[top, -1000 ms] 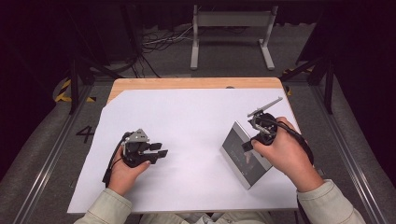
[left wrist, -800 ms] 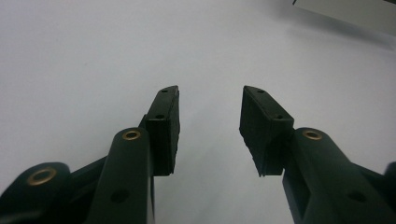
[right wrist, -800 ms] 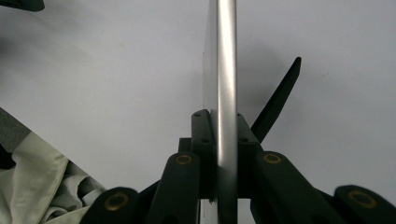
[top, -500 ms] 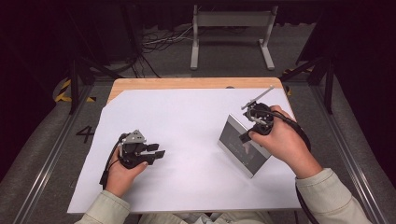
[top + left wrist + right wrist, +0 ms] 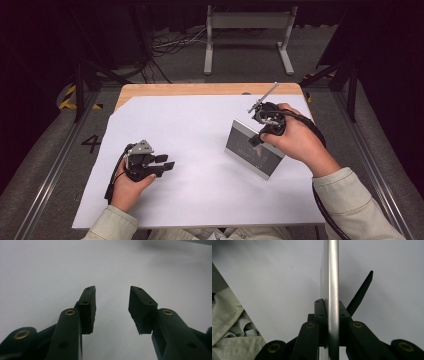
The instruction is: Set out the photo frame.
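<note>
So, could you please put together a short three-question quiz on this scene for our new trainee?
1. True or false: the right tongs are clamped on the edge of the silver picture frame.
2. Which answer fits the left tongs? A) shut on the frame, B) open with nothing between the pads, C) shut on a cable.
3. Fill in: the frame's black back stand sticks out over the ____ sheet that covers the table.

Key: 1 true; 2 B; 3 white.
</note>
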### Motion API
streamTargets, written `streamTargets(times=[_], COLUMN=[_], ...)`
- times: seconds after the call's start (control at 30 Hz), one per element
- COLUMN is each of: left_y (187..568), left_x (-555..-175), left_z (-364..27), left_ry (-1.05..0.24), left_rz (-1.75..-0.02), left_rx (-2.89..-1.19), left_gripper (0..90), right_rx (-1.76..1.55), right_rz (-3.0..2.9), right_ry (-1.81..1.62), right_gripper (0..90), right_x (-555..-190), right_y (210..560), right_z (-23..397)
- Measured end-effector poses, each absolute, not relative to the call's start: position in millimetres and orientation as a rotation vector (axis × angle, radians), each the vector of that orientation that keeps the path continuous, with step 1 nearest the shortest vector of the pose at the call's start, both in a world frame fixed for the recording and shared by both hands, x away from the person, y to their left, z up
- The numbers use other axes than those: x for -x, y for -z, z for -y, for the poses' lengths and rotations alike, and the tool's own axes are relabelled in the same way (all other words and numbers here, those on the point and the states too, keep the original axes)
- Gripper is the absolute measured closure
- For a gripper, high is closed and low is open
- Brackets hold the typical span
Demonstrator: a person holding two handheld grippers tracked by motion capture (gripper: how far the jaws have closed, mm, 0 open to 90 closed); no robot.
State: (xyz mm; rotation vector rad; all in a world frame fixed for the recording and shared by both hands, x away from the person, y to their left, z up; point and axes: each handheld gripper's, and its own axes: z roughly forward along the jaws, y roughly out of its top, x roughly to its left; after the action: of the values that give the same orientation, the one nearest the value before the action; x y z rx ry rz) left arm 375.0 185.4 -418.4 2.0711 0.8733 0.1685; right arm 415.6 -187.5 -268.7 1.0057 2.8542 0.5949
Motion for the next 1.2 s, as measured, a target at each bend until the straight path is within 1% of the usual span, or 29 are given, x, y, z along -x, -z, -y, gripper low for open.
streamTargets(times=[0.27,0.3,0.43,0.77,1.0,1.2], left_y=[419,419,420,421,421,421], left_x=[-376,-376,-378,-379,-379,-380], left_z=[-184,-184,-184,-185,-184,-184], left_ry=[-0.16,-0.16,-0.161,-0.155,-0.149,-0.143], left_rz=[-0.871,-0.872,-0.878,-0.879,-0.877,-0.877], left_rx=[-2.075,-2.074,-2.082,-2.085,-2.087,-2.085], left_gripper=[57.7,57.5,57.1,57.0,56.9,56.9], right_rx=[-0.837,-0.77,-0.679,-0.51,-0.306,-0.247], right_rz=[-2.942,-2.955,-2.974,-3.052,-3.108,-3.136], right_ry=[-0.58,-0.534,-0.466,-0.485,-0.48,-0.493], right_gripper=[84.0,83.9,83.9,83.9,83.9,83.9], right_x=[-421,-421,-423,-428,-429,-430], right_y=[263,262,260,263,265,269], right_z=[175,171,163,152,142,137])
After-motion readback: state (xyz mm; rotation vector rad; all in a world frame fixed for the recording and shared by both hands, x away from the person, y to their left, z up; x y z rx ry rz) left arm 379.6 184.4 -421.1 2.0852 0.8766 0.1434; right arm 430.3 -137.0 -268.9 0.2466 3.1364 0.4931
